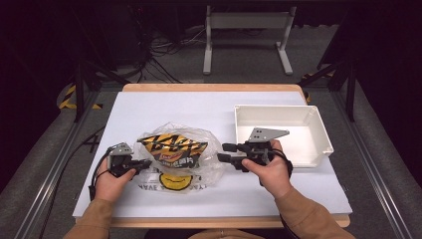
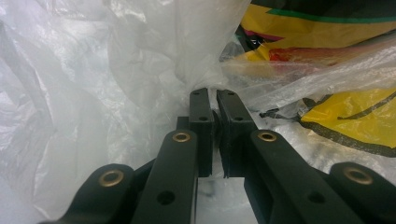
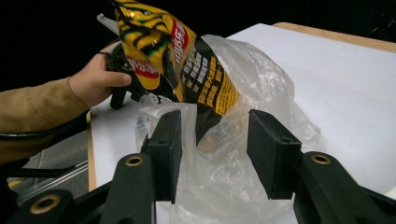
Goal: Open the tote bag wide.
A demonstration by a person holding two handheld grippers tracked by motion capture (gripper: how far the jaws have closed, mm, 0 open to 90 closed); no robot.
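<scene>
1. A yellow-and-black chip bag sits partly inside a clear plastic bag at the near middle of the white table.
2. The left gripper lies low at the plastic bag's left edge, its jaws pressed together and pinching a fold of the film.
3. The right gripper is level at the bag's right side, pointing left, jaws spread and gripping nothing.
4. A white tray stands just behind the right hand.
</scene>
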